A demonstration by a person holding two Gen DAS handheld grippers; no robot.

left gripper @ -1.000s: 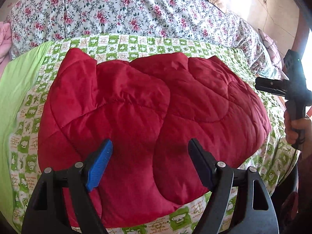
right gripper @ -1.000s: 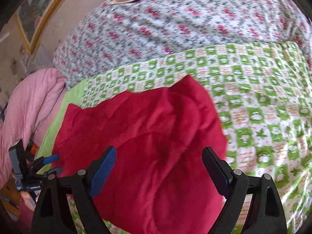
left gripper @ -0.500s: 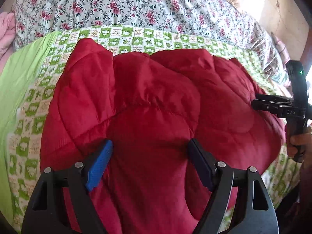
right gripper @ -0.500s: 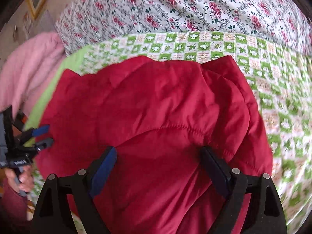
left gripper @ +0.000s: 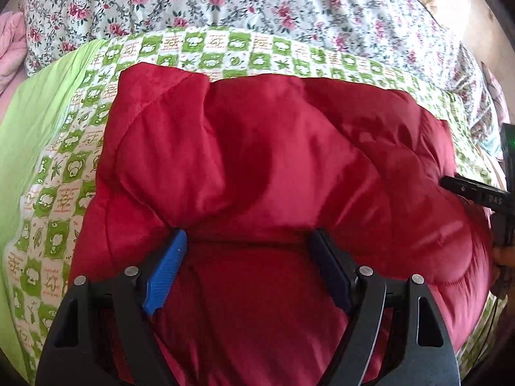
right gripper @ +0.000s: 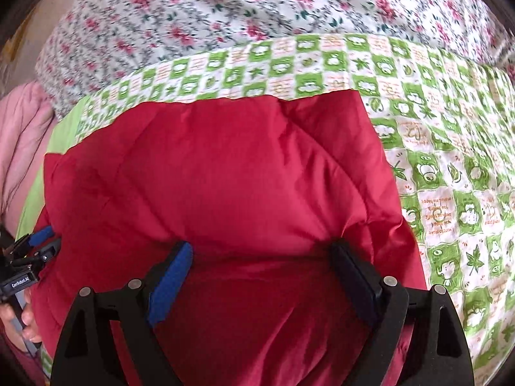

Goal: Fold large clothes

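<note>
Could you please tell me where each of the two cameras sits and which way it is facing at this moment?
Left wrist: rides on the left gripper, looking steeply down its open fingers at the padded red quilted garment on the green-and-white checked sheet; the right gripper pokes in at the right edge.
Right wrist: rides on the right gripper, also angled down at the garment; the left gripper and a hand show at the left edge.
Shared: garment, sheet, floral bedspread.
</note>
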